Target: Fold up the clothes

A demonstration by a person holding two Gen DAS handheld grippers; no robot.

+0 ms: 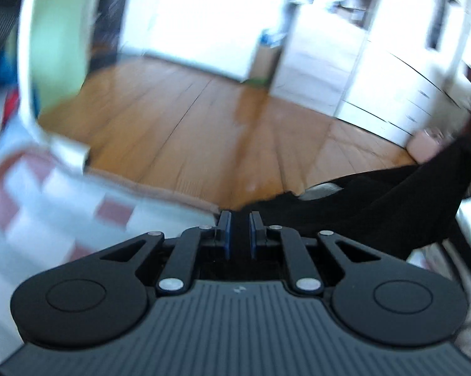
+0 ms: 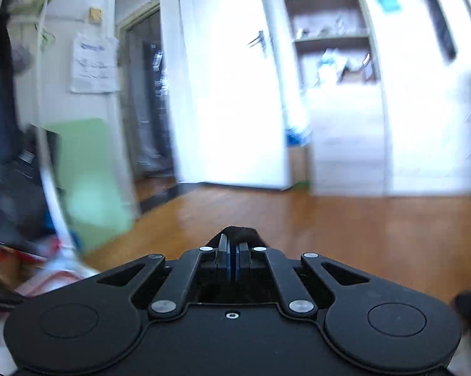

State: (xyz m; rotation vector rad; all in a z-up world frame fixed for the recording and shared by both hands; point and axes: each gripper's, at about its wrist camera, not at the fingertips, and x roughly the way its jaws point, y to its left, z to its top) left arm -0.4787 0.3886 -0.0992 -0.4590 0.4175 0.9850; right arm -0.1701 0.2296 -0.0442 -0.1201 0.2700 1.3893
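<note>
Left gripper (image 1: 240, 228): blue pads sit close but w/ a gap. Black cloth (image 1: 376, 200) starts right at the tips, so prob pinched there; can't see the bite for sure.
Cloth, left view: it runs from the tips up & to the right, pulled tight like a band. It hangs in the air over the wood floor (image 1: 204, 119).
Below left: red & white checked cover (image 1: 47, 200), blurry. Looks like the spot to lay the cloth down.
Blur: whole left view is smeary, so the hand is moving fast.
Right gripper (image 2: 234, 258): pads pressed almost together, clenched on a bit of dark cloth that pokes up over the tips.
Cloth, right view: only that small bump shows. The rest is hidden under the gripper.
Room, right view: white doors (image 2: 235, 94), shelves (image 2: 329, 37), green board (image 2: 85, 169). No cover seen straight ahead.
Step, my guess: both hands hold the cloth up to spread it flat.
Do it well: keep both grips tight, pull apart evenly so no sag, slow down, lower onto the checked cover w/ edges straight.
Watch out: the left hold looks loose, so a hard tug could slip it out.
</note>
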